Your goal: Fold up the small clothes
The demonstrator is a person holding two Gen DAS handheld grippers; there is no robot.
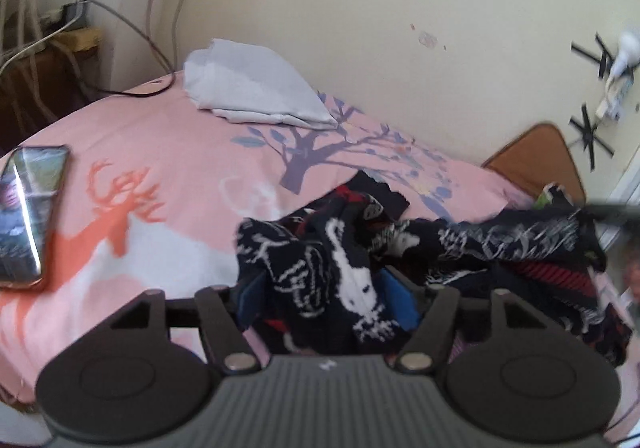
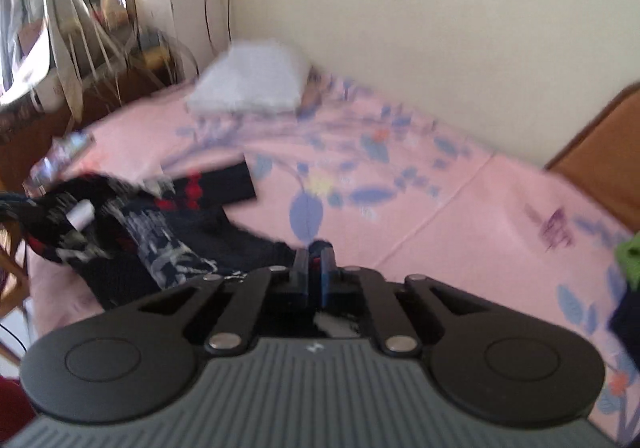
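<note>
A dark knitted garment [image 1: 344, 268] with white and red patterns hangs bunched over the pink bedsheet [image 1: 160, 152]. My left gripper [image 1: 326, 296] holds a bunched part of it between its blue pads, which stand fairly wide apart around the thick cloth. In the right wrist view the same garment [image 2: 160, 244] stretches from the left toward my right gripper [image 2: 314, 264], whose pads are pressed together on its dark edge. The right view is blurred.
A folded white cloth [image 1: 256, 88] lies at the far side by the wall. A phone [image 1: 28, 212] lies on the bed at left. A brown headboard [image 1: 536, 160] is at right. Cables and a wooden stand [image 1: 60, 48] are at back left.
</note>
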